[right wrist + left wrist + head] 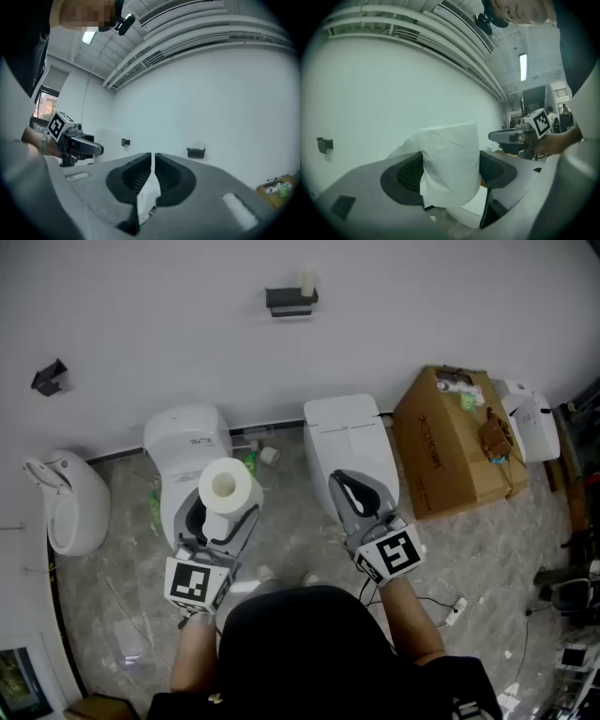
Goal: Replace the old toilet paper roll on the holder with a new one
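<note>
One white wall (pixel 169 324) fills the top of the head view, and below it two toilets stand on the floor, the left toilet (pixel 187 442) under the left claw (pixel 221 514) and the right toilet (pixel 349 437) under the right claw (pixel 153 159), with a cardboard box (pixel 450 442) just beside the right one. The left claw grasps the new roll (pixel 225 486) upright, hole up, well short of the wall. The right claw is clenched with nothing in it. High on the wall is the holder (pixel 289 302), with the old roll (pixel 307 282), apparently a pale stub, on it, so by my reading the swap has not begun. The likely trouble is the order of work: bringing the new roll up before the right claw has cleared the stub would leave nowhere to seat it, and a clenched claw must first open to take so small a thing. The soft paper could also crush or slip under the pads. Only the head view shows the stub. The right gripper view shows the holder ahead, but too small to make out what it carries. The left gripper view misses the holder altogether. It alone shows the pads (pixel 408 173) pressed into the roll's sides and a loose flap of sheet at its left, which could unwind on the way.
</note>
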### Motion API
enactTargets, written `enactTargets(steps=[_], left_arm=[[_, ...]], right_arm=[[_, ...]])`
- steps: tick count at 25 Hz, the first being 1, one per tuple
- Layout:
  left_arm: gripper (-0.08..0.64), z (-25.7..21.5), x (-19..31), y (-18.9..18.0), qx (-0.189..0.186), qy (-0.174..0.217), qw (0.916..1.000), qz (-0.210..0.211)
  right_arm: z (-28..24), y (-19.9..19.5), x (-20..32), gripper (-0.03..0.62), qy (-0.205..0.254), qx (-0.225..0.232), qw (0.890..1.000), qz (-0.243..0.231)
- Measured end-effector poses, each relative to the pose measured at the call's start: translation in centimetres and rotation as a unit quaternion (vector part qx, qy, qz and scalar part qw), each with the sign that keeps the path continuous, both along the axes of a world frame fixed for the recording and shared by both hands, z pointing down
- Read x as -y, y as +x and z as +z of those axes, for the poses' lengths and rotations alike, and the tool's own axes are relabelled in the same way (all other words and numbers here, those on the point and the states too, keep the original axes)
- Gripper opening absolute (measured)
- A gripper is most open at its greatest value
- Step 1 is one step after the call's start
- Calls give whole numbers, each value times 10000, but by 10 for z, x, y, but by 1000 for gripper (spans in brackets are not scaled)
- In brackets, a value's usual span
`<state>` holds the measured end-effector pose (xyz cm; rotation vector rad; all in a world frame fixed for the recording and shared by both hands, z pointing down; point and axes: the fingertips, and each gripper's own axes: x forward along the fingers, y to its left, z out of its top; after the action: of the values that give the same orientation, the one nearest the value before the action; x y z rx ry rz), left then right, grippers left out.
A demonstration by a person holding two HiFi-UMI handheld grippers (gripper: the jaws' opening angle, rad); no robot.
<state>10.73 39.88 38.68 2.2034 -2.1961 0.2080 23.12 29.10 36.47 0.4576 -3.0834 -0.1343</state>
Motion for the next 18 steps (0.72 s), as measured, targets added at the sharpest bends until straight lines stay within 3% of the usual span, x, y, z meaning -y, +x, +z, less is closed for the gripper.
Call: enactTargets(steps=[4,7,18], left_arm=[[375,-3,-2,-9,-348,-95,9993,-100],[375,3,-5,-22,-187,-34,9998,-49],[376,10,-14,-72,-180,69,9997,-135]], right_arm=[[2,-13,-6,20,-2,-60,10000,1],[3,-23,-11,20,12,-75,10000,-18],[2,-58,-2,20,-236,32,9995,230]])
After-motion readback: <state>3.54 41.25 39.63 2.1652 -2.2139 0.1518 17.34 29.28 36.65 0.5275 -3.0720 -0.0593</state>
